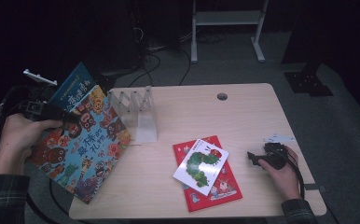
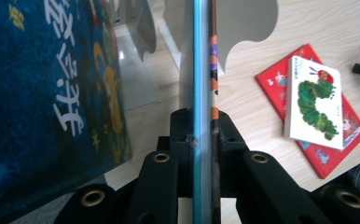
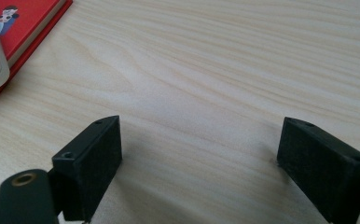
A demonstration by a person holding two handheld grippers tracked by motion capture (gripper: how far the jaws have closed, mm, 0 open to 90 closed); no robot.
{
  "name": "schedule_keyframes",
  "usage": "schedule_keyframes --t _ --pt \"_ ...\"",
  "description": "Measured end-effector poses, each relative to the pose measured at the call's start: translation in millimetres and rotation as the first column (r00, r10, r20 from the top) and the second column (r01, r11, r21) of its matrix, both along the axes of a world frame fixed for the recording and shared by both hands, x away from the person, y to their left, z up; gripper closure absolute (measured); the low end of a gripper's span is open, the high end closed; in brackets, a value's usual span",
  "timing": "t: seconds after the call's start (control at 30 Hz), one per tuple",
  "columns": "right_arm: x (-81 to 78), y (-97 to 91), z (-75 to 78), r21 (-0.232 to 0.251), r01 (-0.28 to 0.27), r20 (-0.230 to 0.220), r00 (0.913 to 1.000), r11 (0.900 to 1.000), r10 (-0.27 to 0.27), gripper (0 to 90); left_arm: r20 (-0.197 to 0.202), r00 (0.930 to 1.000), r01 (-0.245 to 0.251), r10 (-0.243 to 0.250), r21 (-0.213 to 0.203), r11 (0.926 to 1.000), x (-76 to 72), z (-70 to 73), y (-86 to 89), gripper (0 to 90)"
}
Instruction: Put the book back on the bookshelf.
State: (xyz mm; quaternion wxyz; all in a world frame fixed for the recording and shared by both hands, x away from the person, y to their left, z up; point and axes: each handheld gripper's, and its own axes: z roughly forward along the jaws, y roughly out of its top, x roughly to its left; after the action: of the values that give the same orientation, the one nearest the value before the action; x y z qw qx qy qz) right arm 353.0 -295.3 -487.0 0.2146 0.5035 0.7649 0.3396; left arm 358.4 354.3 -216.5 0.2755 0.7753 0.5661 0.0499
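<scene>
Dim floor and dark cables lie behind a pale wooden desk [image 1: 252, 116], and at its left edge the left claw [image 1: 68, 116] pinches a large picture book [image 1: 82, 140] with a blue cover crowded with cartoon animals and big Chinese characters. The book hangs tilted, its upper part raised off the desk and its lower corner out past the left front edge. In the left gripper view the book's edge [image 2: 201, 70] runs straight up between the two black jaws, which press on it from either side; the blue cover [image 2: 43, 93] spreads away at the left of that view. The person's left hand [image 1: 17, 135] grips the tool from the left, with a plaid sleeve [image 1: 3, 198] below it.

Just right of the book's upper edge stands a clear acrylic book rack [image 1: 138, 112] with upright dividers, on the back left part of the desk. Nearer the front, around the middle, a red book [image 1: 215, 189] lies flat, and a small white board book [image 1: 201, 165] with a green caterpillar on the cover rests on top of it, turned at an angle.

Well apart on the right, the right claw [image 1: 254, 157] rests low over the desk in the person's right hand [image 1: 283, 175], pointing left toward the red book. The right gripper view shows its jaws spread wide over bare wood, with nothing between them.

A round cable hole [image 1: 222, 96] sits near the desk's back edge.
</scene>
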Motion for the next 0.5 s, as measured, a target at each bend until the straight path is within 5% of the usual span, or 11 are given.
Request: schedule_keyframes --t 0.5 --pt "0.0 -0.1 0.0 0.0 0.004 -0.001 1.0 1.0 -0.004 12.8 0.003 0.9963 -0.085 0.085 0.071 0.9938 8.4 -2.5 0.6 80.9"
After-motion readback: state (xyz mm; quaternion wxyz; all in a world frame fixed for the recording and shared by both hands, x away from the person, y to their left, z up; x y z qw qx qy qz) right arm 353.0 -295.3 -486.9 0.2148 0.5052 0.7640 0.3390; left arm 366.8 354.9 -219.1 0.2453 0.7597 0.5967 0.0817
